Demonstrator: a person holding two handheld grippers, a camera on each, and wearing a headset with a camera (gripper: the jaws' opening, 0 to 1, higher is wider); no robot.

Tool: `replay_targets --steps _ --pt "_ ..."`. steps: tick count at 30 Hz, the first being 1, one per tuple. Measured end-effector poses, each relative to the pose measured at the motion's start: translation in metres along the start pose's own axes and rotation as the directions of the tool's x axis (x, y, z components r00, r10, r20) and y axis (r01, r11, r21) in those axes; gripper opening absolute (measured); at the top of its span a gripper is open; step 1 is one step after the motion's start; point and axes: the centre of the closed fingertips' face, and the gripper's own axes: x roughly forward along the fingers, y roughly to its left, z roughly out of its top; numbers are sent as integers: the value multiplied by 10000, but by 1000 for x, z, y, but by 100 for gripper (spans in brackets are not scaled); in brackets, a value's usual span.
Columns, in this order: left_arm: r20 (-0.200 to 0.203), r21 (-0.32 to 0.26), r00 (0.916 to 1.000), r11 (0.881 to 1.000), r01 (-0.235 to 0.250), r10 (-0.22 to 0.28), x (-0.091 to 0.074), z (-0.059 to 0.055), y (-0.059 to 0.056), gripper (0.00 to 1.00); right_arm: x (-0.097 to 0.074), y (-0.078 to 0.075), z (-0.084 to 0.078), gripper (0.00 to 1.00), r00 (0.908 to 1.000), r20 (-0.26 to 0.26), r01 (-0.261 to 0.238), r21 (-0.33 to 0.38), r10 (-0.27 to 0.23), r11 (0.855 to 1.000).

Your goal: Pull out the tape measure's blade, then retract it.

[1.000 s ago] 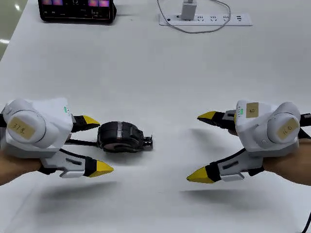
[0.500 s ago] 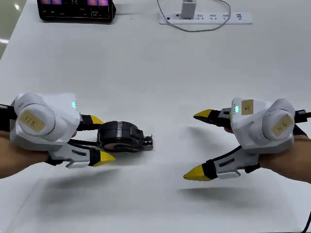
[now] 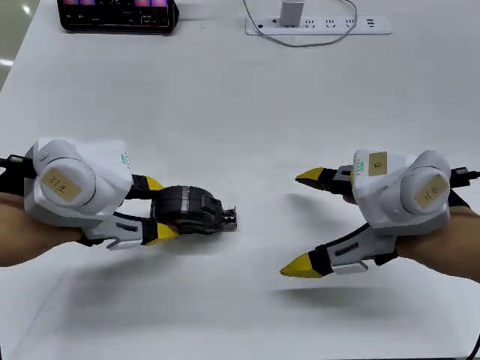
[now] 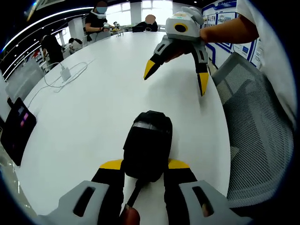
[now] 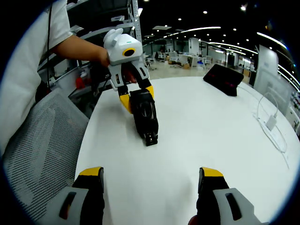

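Head view: left hand-held gripper tight on half-hidden tape measure; right hand-held gripper agape.

The left tongs cover the back end of the tape measure. Its hook is too small to make out. The head view's top edge crops the dark screen and the power strip.

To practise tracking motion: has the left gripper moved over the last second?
Yes. The left gripper has advanced rightward, its jaws closing onto the unmoved tape measure.
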Motion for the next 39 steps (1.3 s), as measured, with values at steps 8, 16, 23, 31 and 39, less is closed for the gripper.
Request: replay_targets --steps 8,16,23,31,39 --pt "-252 266 9997 9996 8 -2 1 -1 0 27 2 1 0 81 10000 -19 -33 -17 33 10000" --pt "-474 467 9989 9989 16 6 1 -2 0 26 5 0 0 75 10000 -6 27 -197 -28 9998" --pt "-641 614 9979 9981 97 -58 1 -2 0 25 11 -2 2 66 10000 74 -14 -393 17 9992" --pt "-668 667 9978 9978 42 3 1 -2 0 25 26 -6 9 55 9990 442 -37 -559 61 9984" --pt "-679 617 9977 9981 54 -12 1 -3 1 25 41 -10 17 50 9978 646 -116 -583 154 9982"
